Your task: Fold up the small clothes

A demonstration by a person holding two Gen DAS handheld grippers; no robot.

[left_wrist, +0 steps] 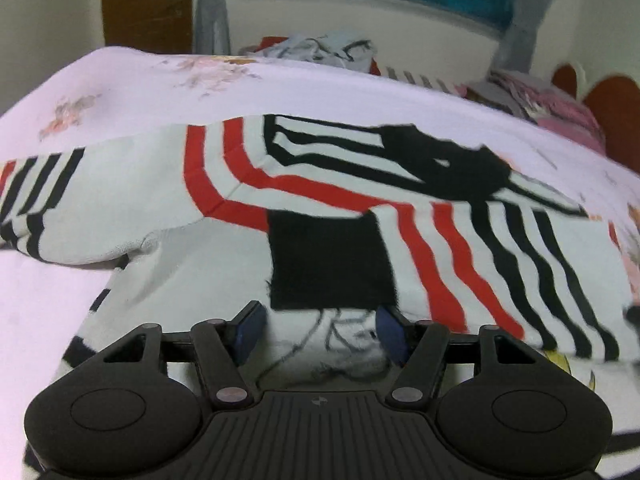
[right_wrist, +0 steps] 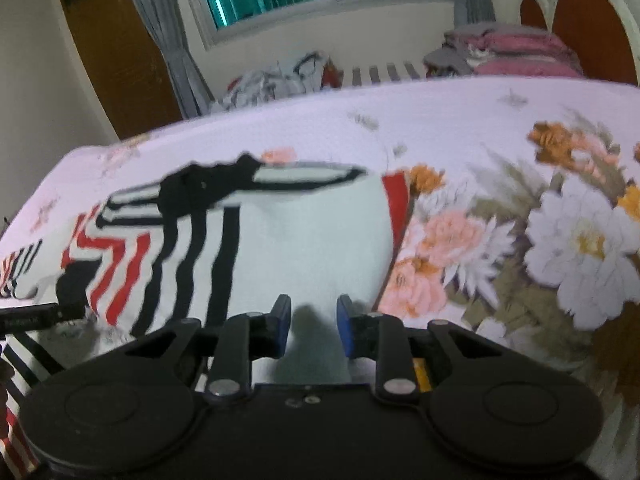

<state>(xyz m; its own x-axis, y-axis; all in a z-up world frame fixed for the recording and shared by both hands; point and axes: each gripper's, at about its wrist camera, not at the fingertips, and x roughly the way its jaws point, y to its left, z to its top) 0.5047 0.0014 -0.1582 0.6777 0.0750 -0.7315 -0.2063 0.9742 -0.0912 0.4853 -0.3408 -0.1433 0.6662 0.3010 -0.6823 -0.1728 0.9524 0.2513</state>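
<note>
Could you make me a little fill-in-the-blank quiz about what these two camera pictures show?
1. The striped shirt lies spread on a bedspread printed with ____.
2. Besides black stripes, the shirt has stripes coloured ____.
3. The patch on the shirt's front, just ahead of the left gripper, is coloured ____.
4. The pads of the right gripper are coloured ____.

Missing words: flowers; red; black; blue

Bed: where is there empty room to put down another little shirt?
Bare bedspread lies beyond the striped shirt, up to the clothes pile by the window. The flowery stretch beside the shirt's plain side is free too. The far corner is crowded with folded blankets.
</note>
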